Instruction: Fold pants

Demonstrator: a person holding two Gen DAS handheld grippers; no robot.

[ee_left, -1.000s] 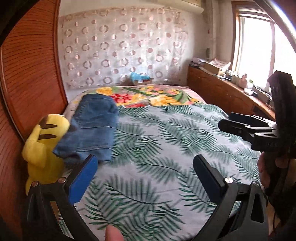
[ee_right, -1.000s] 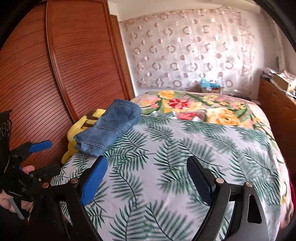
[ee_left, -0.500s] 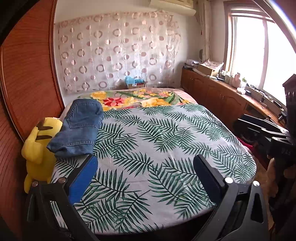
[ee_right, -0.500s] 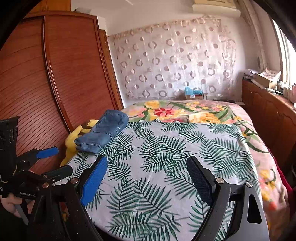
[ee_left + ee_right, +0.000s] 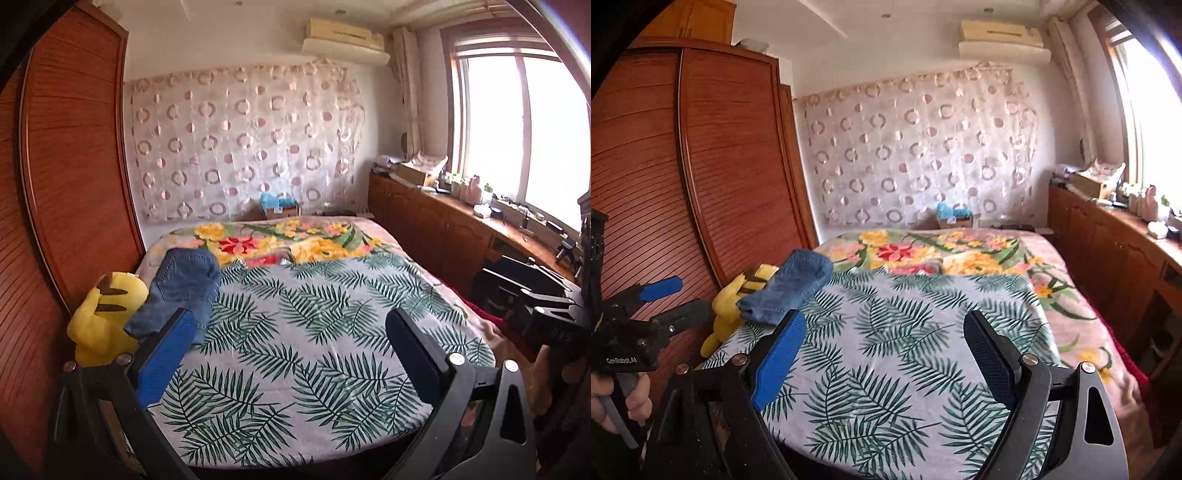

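Folded blue denim pants [image 5: 183, 291] [image 5: 788, 290] lie at the far left of the bed, their near end leaning on a yellow plush toy [image 5: 105, 317] [image 5: 737, 308]. My left gripper [image 5: 290, 328] is open and empty, held well back from the pants over the foot of the bed. The right gripper [image 5: 882, 332] is also open with nothing between its fingers, equally far from the pants. Each gripper shows at the edge of the other's view, the left gripper [image 5: 670, 301] held in a hand.
The bed carries a palm-leaf sheet [image 5: 314, 332] with a floral blanket [image 5: 280, 240] beyond it. A wooden wardrobe [image 5: 701, 177] runs along the left side. A low wooden cabinet [image 5: 443, 225] with clutter stands under the window on the right.
Both grippers have pulled back and risen away from the bed; the pants now look smaller and farther. The pants and plush toy have not moved.
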